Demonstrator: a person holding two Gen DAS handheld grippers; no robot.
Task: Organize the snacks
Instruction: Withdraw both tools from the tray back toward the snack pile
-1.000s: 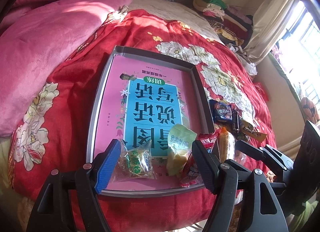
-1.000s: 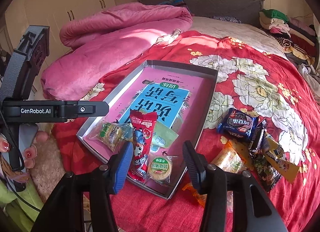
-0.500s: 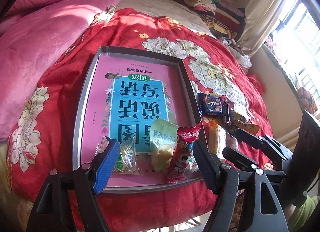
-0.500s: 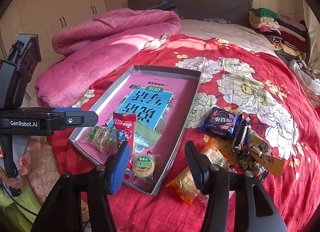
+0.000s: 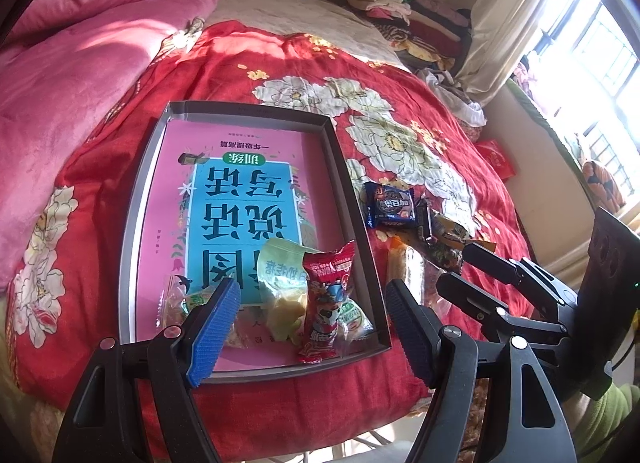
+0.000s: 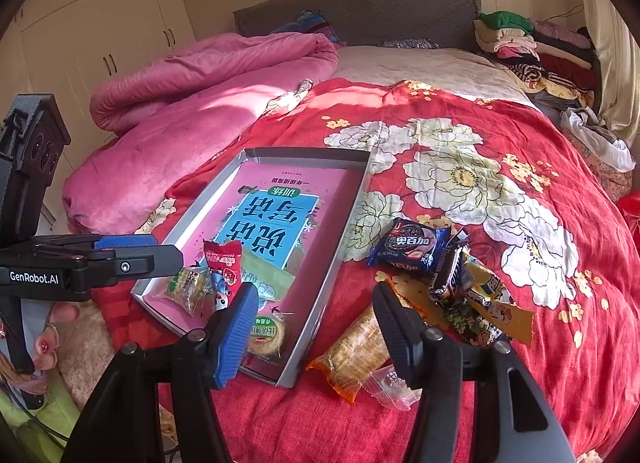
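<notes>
A shallow grey box [image 5: 138, 199] [image 6: 352, 199] lined with a pink and blue book lies on the red floral bedspread. At its near end lie a red packet [image 5: 326, 295] [image 6: 224, 263], a pale green packet [image 5: 280, 267] [image 6: 268, 279], a clear-wrapped snack [image 5: 176, 303] [image 6: 188, 287] and a round green-labelled cake [image 6: 266, 333]. Right of the box lie a blue cookie packet [image 5: 390, 205] [image 6: 408, 247], an orange-wrapped snack [image 6: 352, 351] and several more. My left gripper [image 5: 312, 327] is open and empty over the box's near end. My right gripper [image 6: 314, 327] is open and empty over the box's near right corner.
A heaped pink quilt [image 5: 72, 47] [image 6: 192, 103] covers the bed's left side. Folded clothes [image 5: 404, 11] [image 6: 532, 51] are stacked at the far right by the headboard. A window and curtain [image 5: 520, 3] are on the right. White cupboards [image 6: 100, 23] stand beyond the bed's left side.
Both grippers have drawn back and risen from the box, so it looks smaller. The right gripper has shifted right, toward the loose snacks. The red packet lies where it was released.
</notes>
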